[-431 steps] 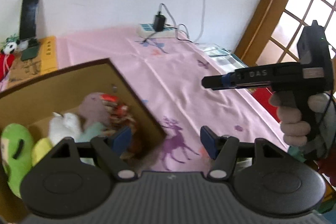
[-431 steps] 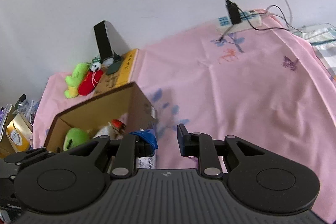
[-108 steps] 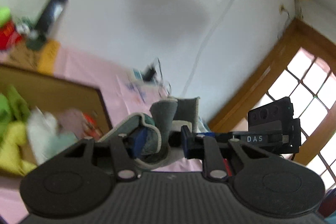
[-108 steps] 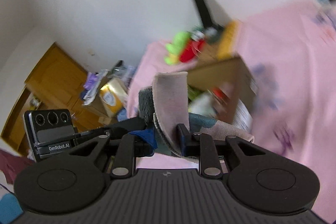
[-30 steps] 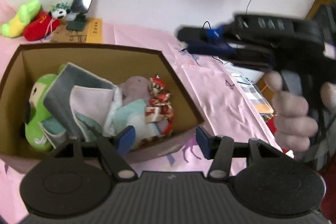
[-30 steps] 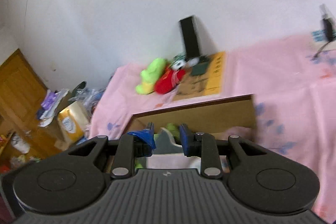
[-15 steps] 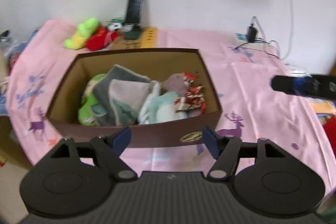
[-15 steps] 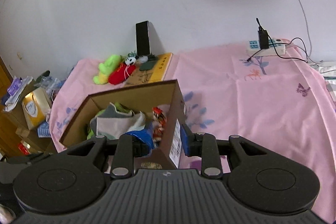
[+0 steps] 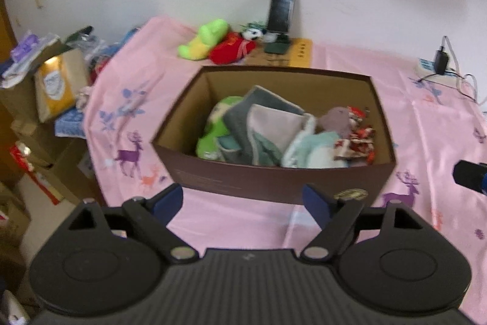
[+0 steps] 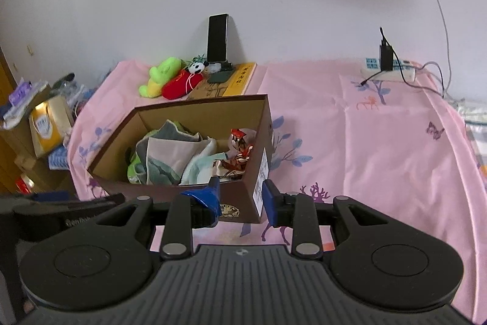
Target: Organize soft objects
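Note:
A brown cardboard box (image 9: 274, 181) (image 10: 237, 203) stands on the pink cloth. Inside lie a folded grey and pink towel (image 9: 268, 121) (image 10: 164, 148), a green plush (image 9: 210, 136), a light blue soft item (image 9: 316, 148) and a red patterned item (image 9: 356, 136) (image 10: 240, 145). My left gripper (image 9: 243, 201) is open and empty, held back from the box's near wall. My right gripper (image 10: 240, 197) is open and empty at the box's near right corner. A green plush (image 10: 158, 75) and a red plush (image 10: 182, 86) lie behind the box.
A phone (image 10: 217, 37) stands on a yellow book (image 10: 240, 78) by the wall. A power strip with charger (image 10: 388, 69) sits at the back right. Boxes and clutter (image 9: 54, 81) stand off the table's left edge.
Both grippers have pulled back from the box and turned left; the towel they held earlier now lies in the box. The right gripper has opened a little wider.

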The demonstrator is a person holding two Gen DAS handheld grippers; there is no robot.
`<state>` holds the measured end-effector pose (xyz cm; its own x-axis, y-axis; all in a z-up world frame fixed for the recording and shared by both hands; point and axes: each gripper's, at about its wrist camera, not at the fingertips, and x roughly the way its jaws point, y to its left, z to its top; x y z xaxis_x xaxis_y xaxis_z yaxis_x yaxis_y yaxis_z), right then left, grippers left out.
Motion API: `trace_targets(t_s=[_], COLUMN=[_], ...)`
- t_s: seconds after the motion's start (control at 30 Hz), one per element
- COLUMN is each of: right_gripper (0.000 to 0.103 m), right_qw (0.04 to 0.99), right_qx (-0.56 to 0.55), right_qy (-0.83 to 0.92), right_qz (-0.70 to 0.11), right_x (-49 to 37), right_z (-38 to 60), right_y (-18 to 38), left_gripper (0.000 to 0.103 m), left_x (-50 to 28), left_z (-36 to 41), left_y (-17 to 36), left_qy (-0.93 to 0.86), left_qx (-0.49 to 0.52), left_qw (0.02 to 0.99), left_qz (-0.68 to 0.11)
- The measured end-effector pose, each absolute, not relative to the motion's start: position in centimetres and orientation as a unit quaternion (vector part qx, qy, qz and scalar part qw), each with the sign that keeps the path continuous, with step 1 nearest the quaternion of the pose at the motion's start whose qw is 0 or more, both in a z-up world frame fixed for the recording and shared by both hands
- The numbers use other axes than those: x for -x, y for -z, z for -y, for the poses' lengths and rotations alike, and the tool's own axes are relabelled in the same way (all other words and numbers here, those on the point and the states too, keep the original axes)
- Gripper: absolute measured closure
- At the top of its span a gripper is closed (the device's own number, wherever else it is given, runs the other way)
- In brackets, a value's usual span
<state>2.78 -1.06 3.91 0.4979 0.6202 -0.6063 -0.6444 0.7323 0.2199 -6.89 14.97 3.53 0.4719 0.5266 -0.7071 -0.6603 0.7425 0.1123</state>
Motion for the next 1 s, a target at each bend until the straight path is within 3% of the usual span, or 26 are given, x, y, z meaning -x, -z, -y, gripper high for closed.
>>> trace_targets(t_s=[0.57, 1.0], right_gripper=[0.088, 0.087], right_qw=[0.88, 0.903], right_qx=[0.043, 0.019], right_qy=[-0.291, -0.136], right_qz=[-0.373, -0.407], right_x=[-2.2, -4.3], right_z=[-3.1, 2.2], right_y=[-4.0, -2.7], left_gripper=[0.022, 0.021], left_x=[5.8, -0.1], left_z=[-18.8, -14.3], left_y=[-4.4, -3.2], left_qy=[-0.306, -0.164], left_qx=[0.085, 0.043], left_qw=[0.861, 0.888], left_qz=[-0.397, -0.428])
